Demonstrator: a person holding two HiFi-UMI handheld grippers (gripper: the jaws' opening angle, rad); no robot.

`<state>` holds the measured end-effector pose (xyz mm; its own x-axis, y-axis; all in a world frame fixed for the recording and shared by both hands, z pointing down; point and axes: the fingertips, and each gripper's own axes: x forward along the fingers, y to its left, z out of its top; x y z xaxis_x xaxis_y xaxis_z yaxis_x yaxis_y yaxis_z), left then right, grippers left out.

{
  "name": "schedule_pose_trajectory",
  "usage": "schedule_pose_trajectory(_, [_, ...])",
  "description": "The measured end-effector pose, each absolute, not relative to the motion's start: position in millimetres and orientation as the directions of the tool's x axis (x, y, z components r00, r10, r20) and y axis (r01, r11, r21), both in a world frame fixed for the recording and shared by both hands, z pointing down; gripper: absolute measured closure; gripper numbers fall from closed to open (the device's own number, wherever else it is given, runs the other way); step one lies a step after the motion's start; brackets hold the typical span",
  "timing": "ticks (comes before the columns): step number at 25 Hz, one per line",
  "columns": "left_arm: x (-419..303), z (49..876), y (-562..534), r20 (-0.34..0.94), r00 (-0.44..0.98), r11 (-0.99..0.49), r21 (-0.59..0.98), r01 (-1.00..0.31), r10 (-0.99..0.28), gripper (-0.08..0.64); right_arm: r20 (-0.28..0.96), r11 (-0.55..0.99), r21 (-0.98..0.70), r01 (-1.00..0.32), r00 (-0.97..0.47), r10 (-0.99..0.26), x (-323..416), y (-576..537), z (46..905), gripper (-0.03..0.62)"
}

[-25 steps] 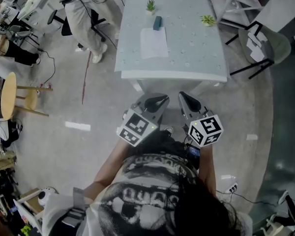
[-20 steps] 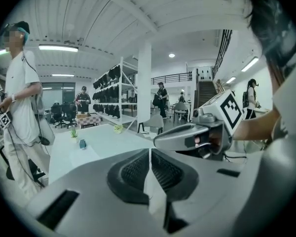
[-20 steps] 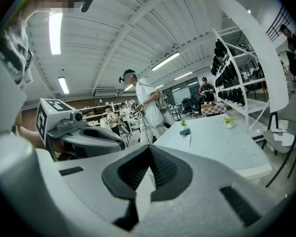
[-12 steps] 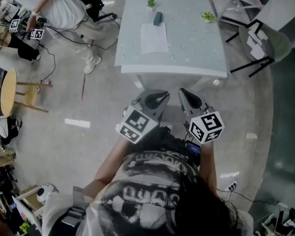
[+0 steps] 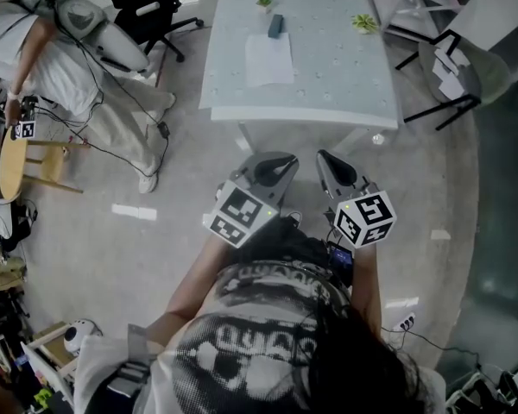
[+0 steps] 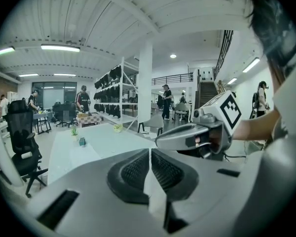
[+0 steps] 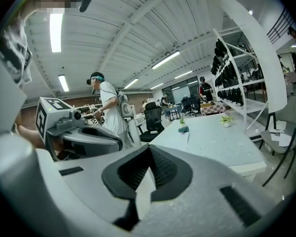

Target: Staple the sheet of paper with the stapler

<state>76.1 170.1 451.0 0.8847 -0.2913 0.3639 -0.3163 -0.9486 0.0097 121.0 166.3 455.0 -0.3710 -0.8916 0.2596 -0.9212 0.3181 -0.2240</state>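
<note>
- The white table (image 5: 345, 84) stands ahead of the person, its legs mostly hidden under the top.
- The left gripper (image 5: 285, 166) and right gripper (image 5: 325, 160) are held side by side short of the table's near edge, both clenched on nothing.
- The sheet of paper (image 5: 269, 59) lies left of the tabletop's centre.
- The stapler (image 5: 276, 26), small and indistinct, sits at the sheet's far edge.

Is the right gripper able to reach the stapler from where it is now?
Probably not yet. The right gripper, shut, hangs over the floor short of the table, and the stapler lies at the far end beyond the sheet of paper. Nothing blocks the way; stepping forward should do.
</note>
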Motion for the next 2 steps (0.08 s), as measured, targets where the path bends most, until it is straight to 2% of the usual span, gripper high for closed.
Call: schedule_pose_trajectory(2, [75.6, 450.9, 170.8, 0.362, 0.885, -0.948, 0.011, -0.317, -0.292, 0.548, 0.263, 0.315, -0.222, -0.923, -0.368, -0.892, 121.7, 167.5, 455.3, 0.594])
